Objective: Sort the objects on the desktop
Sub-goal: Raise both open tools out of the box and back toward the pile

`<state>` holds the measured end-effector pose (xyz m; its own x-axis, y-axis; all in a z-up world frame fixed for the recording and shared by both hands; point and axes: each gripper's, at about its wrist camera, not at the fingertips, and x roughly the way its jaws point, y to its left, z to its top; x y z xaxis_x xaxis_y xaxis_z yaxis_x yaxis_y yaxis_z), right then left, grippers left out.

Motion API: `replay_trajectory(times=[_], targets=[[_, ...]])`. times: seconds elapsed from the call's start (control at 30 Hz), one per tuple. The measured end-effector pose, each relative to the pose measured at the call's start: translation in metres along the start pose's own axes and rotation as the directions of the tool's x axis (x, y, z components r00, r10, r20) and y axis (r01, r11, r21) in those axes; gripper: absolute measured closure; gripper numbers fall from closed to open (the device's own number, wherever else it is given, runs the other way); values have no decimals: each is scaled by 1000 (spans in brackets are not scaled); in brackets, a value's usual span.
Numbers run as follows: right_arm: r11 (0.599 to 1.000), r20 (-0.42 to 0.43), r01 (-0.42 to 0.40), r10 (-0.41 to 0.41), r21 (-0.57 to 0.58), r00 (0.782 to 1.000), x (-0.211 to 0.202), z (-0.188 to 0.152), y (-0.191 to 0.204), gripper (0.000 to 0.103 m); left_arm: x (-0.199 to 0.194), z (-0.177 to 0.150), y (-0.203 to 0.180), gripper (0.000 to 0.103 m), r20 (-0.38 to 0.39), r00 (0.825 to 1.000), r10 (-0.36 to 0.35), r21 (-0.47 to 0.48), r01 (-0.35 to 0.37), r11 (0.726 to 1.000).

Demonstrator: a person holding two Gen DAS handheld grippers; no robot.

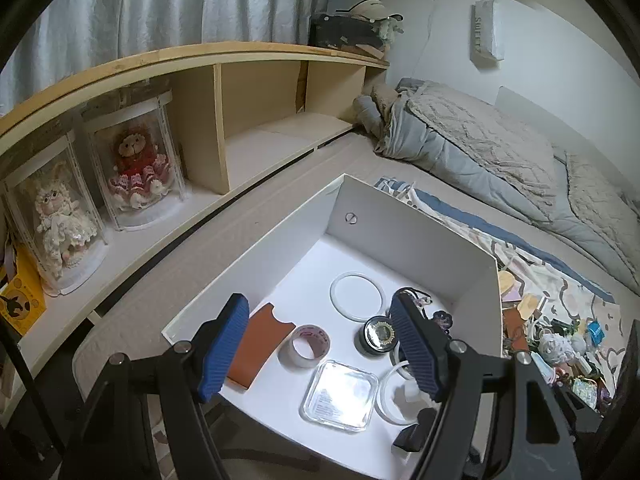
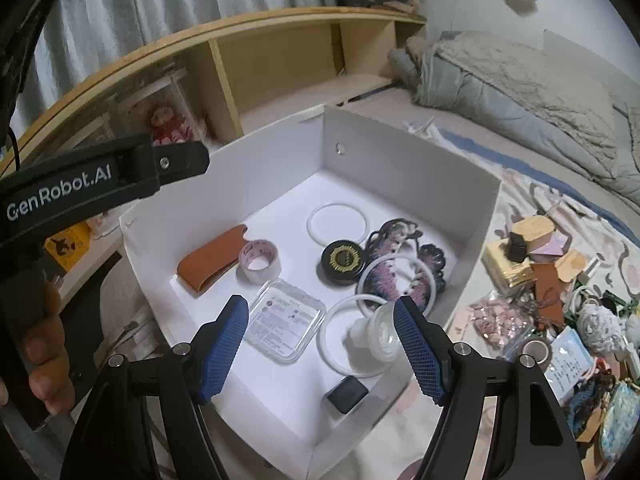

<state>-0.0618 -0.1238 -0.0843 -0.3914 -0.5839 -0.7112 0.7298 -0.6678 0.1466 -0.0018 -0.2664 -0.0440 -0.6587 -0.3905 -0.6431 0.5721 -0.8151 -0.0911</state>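
While both tools hang over the white box (image 2: pixel 480 216), we hold nothing: the left gripper (image 1: pixel 320 344) stands wide above the box floor at the lower centre of its frame, and the right gripper (image 2: pixel 320 344) is equally wide and empty over the near part of the box.

Already lying in the box are a brown leather sleeve (image 2: pixel 212 260), a tape roll (image 2: pixel 259 261), a clear square lid (image 2: pixel 286 320), a black round tin (image 2: pixel 343 261), thin white rings (image 2: pixel 337 224), a patterned pink-and-black piece (image 2: pixel 390 264), a small white plastic cup (image 2: pixel 378 330) and a black block (image 2: pixel 347 393). The unsorted pile (image 2: pixel 560 300) sits on the patterned cloth at the right of the frame, just beside the box wall.

We judge the main risks to be these. Reaching for the heap could knock the thin box wall, since it is light card and the pile crowds against it. The heap is tangled with cords and small bags, so a pinch there may drag out several items at once. The cup looks tippy and easily bumped.

Readable writing: "GenRobot.AI" on the left gripper's body (image 2: pixel 60 188) at the left of the right wrist view. A hanging wall pouch (image 1: pixel 486 32) carries lettering we cannot read with confidence; the lid's print is too small to read.
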Motion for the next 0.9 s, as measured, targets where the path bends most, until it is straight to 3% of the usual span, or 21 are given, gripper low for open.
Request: replay_trajectory(times=[0.17,0.23,0.3,0.37,0.9], targets=[[998,37,37,-39,51,999,-11,0,-12,27,-8,-1,-3,21,17,1000,3,21,-3,1000],[996,53,59,-63,73,997,-18,-1,-18,18,-11,-2,-3,14,17,1000,-5,19,5,1000],[992,70,90,-97,88,993,-24,-2,-23,4,-14,-2,-4,4,20,1000,-12,20,12,1000],[988,74,123,-130,97,989,-28,-3,-26,0,-19,-4,-6,2,31,999,-11,32,10,999],[973,124,202,-215,109,969,-58,-13,-29,0,-47,-10,-7,0,51,998,-26,57,23,998]])
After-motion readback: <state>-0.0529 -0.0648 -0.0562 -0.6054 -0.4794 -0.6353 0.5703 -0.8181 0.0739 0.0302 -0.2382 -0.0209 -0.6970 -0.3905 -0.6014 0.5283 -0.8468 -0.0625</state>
